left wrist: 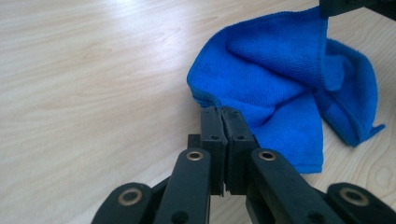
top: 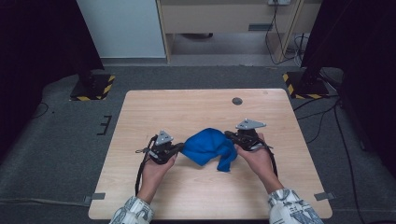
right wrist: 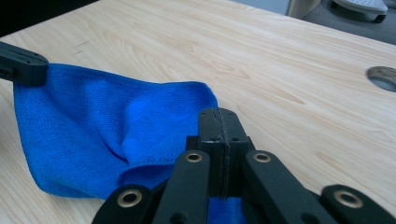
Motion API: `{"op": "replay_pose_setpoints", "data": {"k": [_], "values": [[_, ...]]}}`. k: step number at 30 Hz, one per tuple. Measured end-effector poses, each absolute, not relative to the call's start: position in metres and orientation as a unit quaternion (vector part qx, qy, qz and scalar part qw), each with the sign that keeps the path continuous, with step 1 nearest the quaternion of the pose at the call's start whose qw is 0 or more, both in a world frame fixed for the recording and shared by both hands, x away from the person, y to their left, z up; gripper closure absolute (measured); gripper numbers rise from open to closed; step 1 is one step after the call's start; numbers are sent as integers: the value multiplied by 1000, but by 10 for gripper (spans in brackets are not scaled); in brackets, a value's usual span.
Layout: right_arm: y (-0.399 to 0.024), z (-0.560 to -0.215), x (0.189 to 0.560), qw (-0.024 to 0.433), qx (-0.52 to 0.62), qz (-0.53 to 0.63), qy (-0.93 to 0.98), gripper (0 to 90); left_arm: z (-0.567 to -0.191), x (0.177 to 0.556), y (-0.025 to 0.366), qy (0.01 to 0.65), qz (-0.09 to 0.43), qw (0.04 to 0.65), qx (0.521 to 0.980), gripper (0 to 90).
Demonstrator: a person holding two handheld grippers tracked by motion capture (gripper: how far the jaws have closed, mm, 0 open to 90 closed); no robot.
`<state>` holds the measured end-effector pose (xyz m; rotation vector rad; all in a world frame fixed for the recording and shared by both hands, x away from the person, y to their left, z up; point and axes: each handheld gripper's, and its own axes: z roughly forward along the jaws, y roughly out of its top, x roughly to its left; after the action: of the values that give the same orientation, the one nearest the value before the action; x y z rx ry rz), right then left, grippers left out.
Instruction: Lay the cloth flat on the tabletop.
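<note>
High view: we hold the blue cloth (top: 208, 147) above the tabletop (top: 187, 112), between left tool (top: 180, 148) and right tool (top: 229, 135). Left gripper view: our left tool (left wrist: 223, 112) pinches a cloth (left wrist: 280, 70) edge. Right gripper view: our right tool (right wrist: 218, 114) is clamped on another edge of the cloth (right wrist: 107, 135).

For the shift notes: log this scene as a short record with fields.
surface: wooden table
item: blue cloth, bunched, partly lifted between the grippers
left gripper: shut on the cloth's left edge
right gripper: shut on the cloth's right edge
cloth hang: one corner droops to the table near the right hand
table hole: far side, uncovered
</note>
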<state>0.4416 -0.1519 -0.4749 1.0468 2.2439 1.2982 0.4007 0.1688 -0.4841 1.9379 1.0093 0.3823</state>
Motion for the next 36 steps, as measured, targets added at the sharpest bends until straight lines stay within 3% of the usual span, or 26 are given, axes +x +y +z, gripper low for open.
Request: {"op": "replay_pose_setpoints", "data": {"k": [16, 36], "values": [[-194, -448, 450, 168, 376, 490, 769, 900, -452, 433, 159, 397, 166, 434, 792, 884], [-234, -410, 446, 189, 386, 515, 742, 900, -402, 439, 155, 375, 195, 453, 785, 883]]}}
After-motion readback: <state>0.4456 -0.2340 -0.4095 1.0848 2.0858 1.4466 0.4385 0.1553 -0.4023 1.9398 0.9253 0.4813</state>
